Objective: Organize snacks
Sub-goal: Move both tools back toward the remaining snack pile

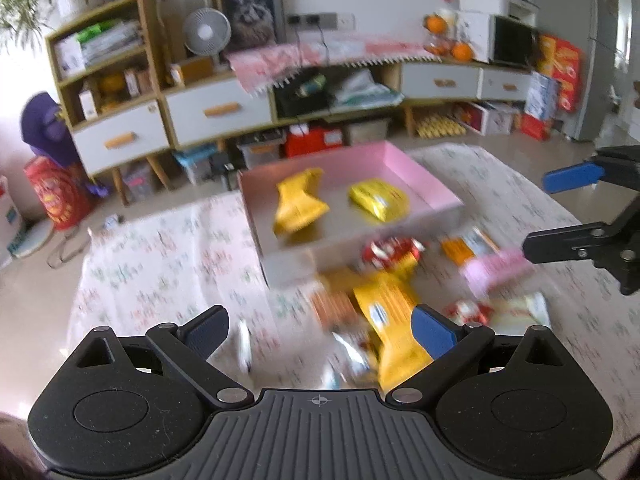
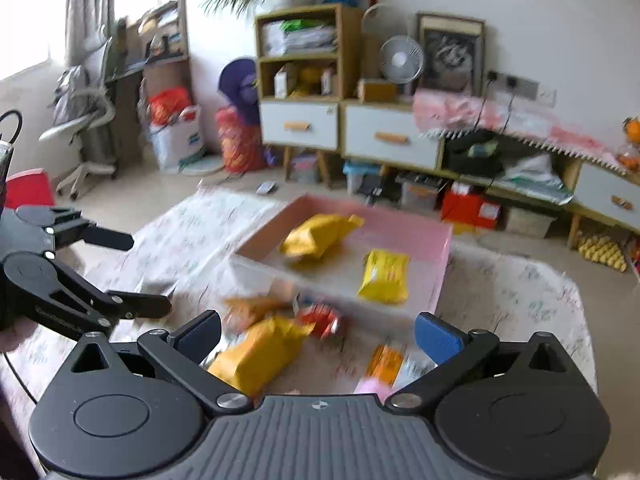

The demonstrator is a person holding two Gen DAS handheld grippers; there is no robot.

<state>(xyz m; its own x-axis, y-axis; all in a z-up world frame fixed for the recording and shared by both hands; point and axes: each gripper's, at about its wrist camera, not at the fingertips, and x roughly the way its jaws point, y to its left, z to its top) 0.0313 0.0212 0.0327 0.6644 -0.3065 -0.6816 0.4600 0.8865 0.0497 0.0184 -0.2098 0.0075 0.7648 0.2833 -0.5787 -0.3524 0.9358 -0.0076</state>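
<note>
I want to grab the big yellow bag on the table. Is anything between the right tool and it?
Nothing visible. The right tool is open, and the yellow bag lies just beyond its fingers, uncovered.

Two yellow snack packets (image 2: 320, 236) (image 2: 384, 278) lying flat inside pink tray (image 2: 442, 264); more packets (image 2: 260, 354) scattered, blurred, just in front of it.
</note>
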